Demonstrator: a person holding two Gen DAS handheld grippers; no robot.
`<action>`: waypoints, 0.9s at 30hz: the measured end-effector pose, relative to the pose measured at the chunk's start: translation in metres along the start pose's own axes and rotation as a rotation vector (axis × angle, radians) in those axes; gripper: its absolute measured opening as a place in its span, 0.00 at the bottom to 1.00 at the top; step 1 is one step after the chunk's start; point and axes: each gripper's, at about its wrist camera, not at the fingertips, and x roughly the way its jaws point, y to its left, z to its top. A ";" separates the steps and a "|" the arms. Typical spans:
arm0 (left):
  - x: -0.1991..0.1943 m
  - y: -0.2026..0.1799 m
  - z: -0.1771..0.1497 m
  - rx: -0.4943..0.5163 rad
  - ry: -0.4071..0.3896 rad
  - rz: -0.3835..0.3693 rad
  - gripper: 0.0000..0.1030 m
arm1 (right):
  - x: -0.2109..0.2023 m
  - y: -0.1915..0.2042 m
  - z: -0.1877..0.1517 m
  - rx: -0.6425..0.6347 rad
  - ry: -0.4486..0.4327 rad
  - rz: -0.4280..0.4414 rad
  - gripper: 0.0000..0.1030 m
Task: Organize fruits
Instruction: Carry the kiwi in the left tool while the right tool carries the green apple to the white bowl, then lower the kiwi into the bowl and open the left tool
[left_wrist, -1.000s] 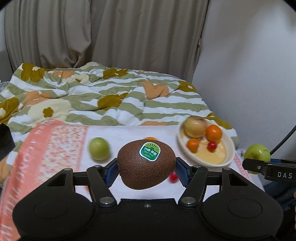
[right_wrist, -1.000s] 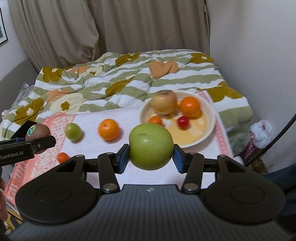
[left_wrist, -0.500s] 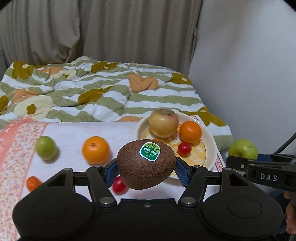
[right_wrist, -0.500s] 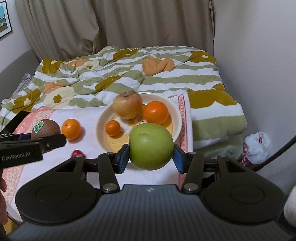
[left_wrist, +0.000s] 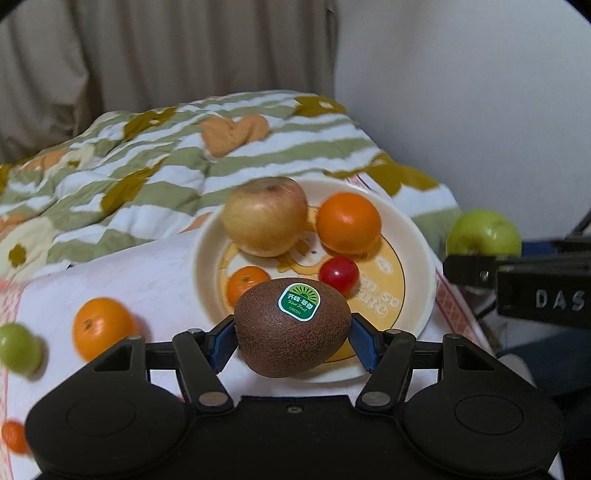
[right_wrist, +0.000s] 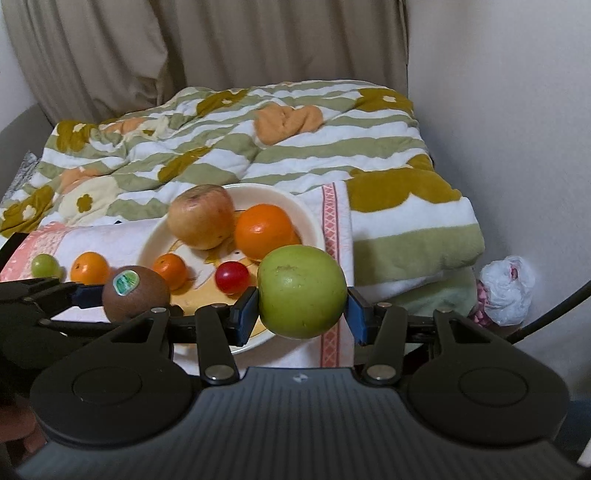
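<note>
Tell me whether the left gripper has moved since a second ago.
Yes. The left gripper, clamping the kiwi, moved rightward and closer to the plate, now sitting ahead.

The kiwi (left_wrist: 291, 326) hides the plate's (left_wrist: 424, 258) near rim and part of a small orange (left_wrist: 243, 282); at the left edge a motion-blurred green fruit (left_wrist: 16, 349) and tiny orange fruit (left_wrist: 13, 437) are cut off

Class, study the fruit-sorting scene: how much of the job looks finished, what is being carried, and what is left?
Done: the plate already holds a yellowish apple, a large orange, a small orange and a red cherry tomato.
In hand: the left hand-held gripper grips a kiwi; the right hand-held gripper grips a green apple.
Left: an orange and a small green fruit lie on the cloth.
</note>
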 end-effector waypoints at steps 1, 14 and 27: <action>0.005 -0.002 0.001 0.013 0.006 -0.005 0.66 | 0.002 -0.001 0.000 0.001 0.003 -0.006 0.63; 0.034 -0.012 0.006 0.081 0.086 -0.051 0.67 | 0.013 -0.008 0.005 0.031 0.024 -0.039 0.63; -0.006 0.005 0.005 0.058 0.022 -0.033 0.93 | 0.012 0.003 0.013 -0.015 0.023 -0.017 0.63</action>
